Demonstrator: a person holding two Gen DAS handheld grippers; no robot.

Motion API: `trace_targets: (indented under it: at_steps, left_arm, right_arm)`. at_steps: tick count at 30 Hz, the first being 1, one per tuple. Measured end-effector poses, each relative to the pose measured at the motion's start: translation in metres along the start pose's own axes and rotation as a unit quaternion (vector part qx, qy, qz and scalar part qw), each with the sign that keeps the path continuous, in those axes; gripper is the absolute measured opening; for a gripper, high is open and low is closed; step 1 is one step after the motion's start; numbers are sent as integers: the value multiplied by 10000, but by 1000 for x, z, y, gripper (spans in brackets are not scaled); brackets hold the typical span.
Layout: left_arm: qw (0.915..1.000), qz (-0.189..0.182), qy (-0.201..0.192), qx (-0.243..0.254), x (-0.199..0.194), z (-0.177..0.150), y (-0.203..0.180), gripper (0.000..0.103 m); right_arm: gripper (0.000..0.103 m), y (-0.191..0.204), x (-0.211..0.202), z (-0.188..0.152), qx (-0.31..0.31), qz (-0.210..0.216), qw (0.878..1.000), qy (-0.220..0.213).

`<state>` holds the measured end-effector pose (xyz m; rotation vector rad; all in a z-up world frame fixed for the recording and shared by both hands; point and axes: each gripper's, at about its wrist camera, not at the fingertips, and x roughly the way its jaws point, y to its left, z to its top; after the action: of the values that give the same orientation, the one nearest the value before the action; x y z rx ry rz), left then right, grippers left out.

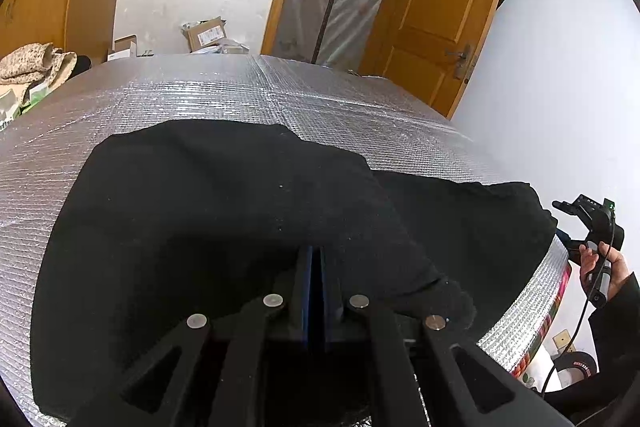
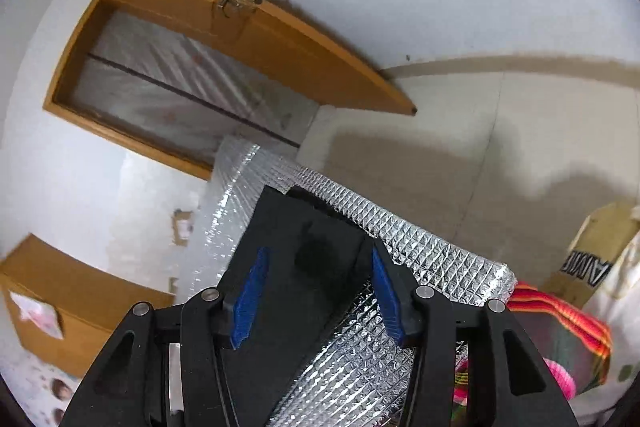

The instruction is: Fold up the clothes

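Two tongs (image 1: 316, 255) (image 2: 318, 291), one black garment (image 1: 224, 199).

- The black garment (image 1: 224, 211) covers the near and right part of the foil-covered counter (image 1: 168, 95); its far and left stretches lie bare.
- A beige cloth pile (image 1: 32, 65) crowds the far left corner.
- Striped fabric (image 2: 560, 311) and a cardboard box (image 2: 592, 251) stand just beside the counter's right edge.
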<state>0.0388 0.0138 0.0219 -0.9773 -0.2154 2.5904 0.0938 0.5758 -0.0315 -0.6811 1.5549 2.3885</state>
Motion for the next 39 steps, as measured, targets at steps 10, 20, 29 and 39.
trace_targets:
  at_steps: [10,20,29,39]
  left_arm:
    - [10000,-21,-13,-24,-1,-2,1,3]
    - [10000,-35,-18,-30,-2,-1,4,3]
    - [10000,2,-4,13,-4,2,1,3]
    - [9999,-85,-119,57,-17,3,0,3]
  right_arm:
    - [42,24,2,-2,-762,-567,9952,225]
    - [6,49,-3,-11,-1475,-624,9869,194]
    - [6,109,-18,-34,-2037,381,9774,424]
    - [6,177,-19,-87,-2490,1600,9478,1185]
